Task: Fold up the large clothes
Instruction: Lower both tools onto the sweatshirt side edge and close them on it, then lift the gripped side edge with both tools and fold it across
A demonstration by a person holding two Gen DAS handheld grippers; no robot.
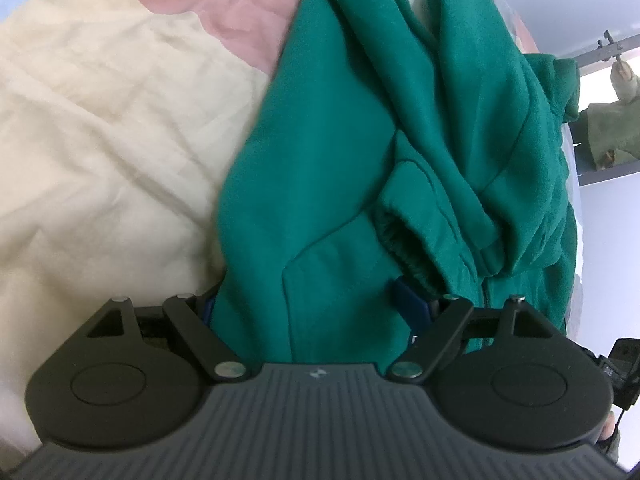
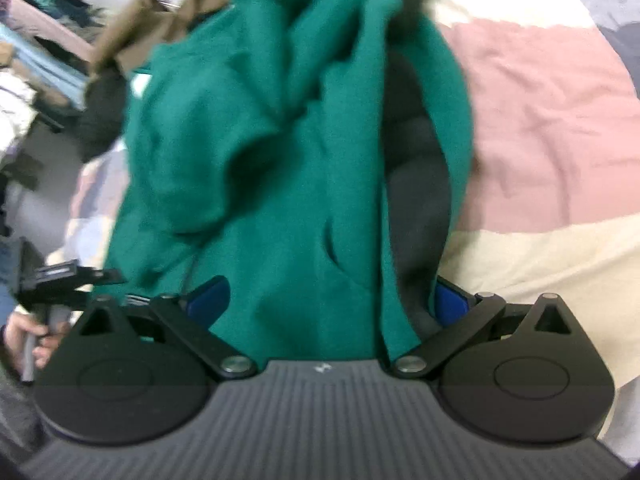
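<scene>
Green hoodie [image 1: 360, 160] fabric hangs bunched between both pairs of jaws, above a bedspread [image 1: 100, 128] of cream and pink patches. Left gripper [image 1: 316, 308] stands wide with cloth filling the gap; right gripper [image 2: 332, 304] likewise. Whether either pair of pads actually pinches the cloth is unclear through the blur.

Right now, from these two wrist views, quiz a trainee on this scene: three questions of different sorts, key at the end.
1. True or false: the green hoodie lies between the fingers of both the left claw and the right claw.
2. What colours are the bedcover beside the hoodie?
3. The fingertip pads are: A red, B blue, C white.

Key: 1 true; 2 cream and pink; 3 B.
</scene>
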